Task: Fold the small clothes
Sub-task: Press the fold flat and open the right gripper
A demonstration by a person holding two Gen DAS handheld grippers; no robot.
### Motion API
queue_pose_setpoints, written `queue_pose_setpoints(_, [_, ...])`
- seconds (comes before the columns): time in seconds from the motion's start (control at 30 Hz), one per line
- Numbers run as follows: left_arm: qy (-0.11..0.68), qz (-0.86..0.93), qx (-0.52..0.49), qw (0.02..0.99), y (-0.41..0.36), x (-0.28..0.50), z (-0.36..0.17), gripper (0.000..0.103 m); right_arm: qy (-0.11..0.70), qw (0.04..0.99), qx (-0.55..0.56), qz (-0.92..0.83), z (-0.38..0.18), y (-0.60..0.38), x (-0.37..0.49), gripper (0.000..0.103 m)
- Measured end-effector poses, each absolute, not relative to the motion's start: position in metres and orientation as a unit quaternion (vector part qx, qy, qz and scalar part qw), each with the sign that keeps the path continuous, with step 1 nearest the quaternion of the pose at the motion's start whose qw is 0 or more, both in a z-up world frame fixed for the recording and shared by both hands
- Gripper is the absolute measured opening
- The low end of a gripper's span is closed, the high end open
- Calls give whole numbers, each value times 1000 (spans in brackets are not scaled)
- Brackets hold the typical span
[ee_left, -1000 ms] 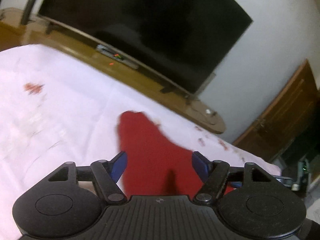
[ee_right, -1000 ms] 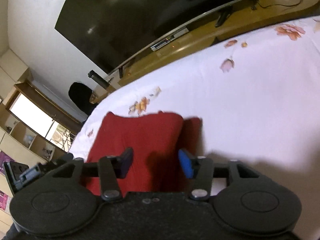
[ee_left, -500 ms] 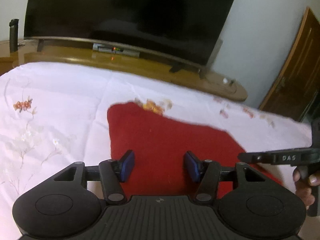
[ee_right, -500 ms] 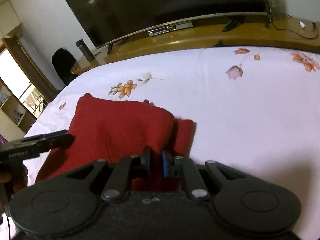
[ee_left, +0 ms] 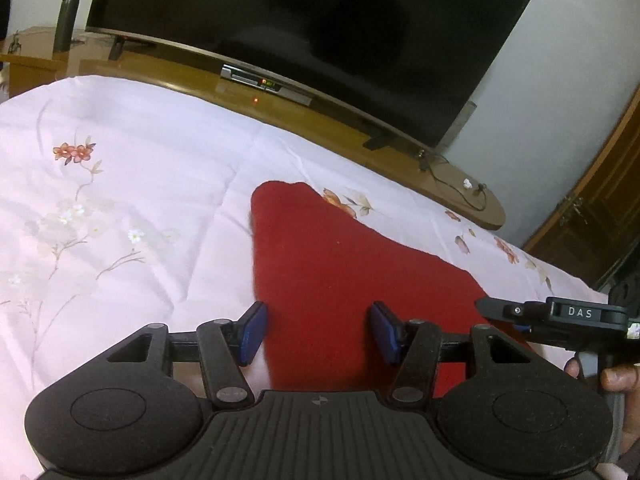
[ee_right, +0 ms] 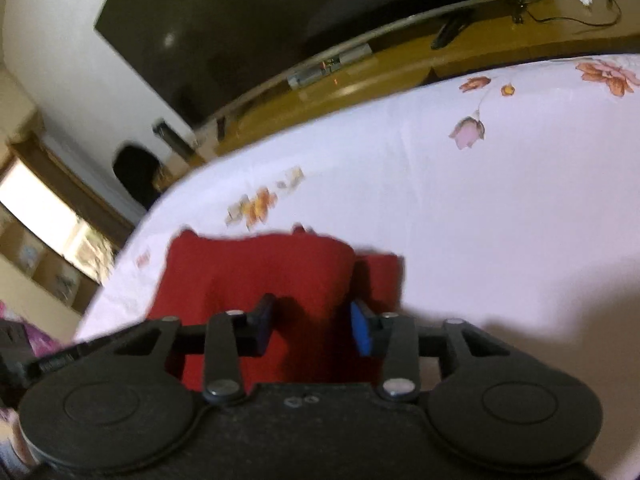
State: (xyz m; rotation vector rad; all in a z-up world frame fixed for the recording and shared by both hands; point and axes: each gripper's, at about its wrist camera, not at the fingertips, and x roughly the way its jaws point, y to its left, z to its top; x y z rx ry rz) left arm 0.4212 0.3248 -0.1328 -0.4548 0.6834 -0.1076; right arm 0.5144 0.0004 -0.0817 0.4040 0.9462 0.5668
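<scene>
A folded red garment (ee_left: 340,280) lies flat on a white floral bedsheet (ee_left: 120,200), near the bed's end that faces a television (ee_left: 312,32) on a wooden stand (ee_left: 452,184). The left gripper (ee_left: 316,332) hovers over the garment's near edge, its jaws parted about halfway with red cloth seen between them; the blue pads (ee_left: 252,332) press on nothing. The right gripper (ee_right: 314,330) sits over the garment's right side, jaws opening, cloth below the gap and not pinched. A hand (ee_left: 616,376) holds the right gripper's handle.
</scene>
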Motion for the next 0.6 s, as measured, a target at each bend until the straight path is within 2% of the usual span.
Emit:
queue_pose_setpoints(0.07, [332, -50, -224, 915, 323, 422, -133, 56, 440, 832, 194, 276, -81, 1, 515, 11])
queue_pose_setpoints(0.1, [330, -48, -224, 916, 321, 421, -132, 56, 428, 835, 188, 289, -77, 2, 513, 8])
queue_pose_setpoints(0.23, [332, -44, -182, 925, 308, 425, -128, 56, 354, 882, 130, 283, -45, 0, 490, 8])
queue_pose_setpoints(0.27, [339, -41, -176, 923, 305, 429, -129, 57, 349, 889, 112, 275, -43, 2, 487, 8])
queue_pose_setpoints(0.33, [352, -38, -177, 918, 300, 435, -131, 65, 388, 884, 81, 247, -58, 7, 495, 8])
queue_pose_setpoints(0.43, [354, -36, -163, 920, 301, 435, -129, 69, 421, 874, 82, 229, -82, 10, 502, 12])
queue_pose_setpoints(0.47, [350, -36, -160, 922, 303, 431, -124, 69, 422, 873, 87, 228, -79, 10, 502, 14])
queue_pose_setpoints(0.53, [330, -31, -147, 932, 306, 417, -109, 69, 421, 874, 101, 220, -69, 4, 499, 32])
queue_pose_setpoints(0.6, [306, -49, -138, 941, 304, 401, -96, 69, 390, 890, 87, 220, -49, 0, 485, 34])
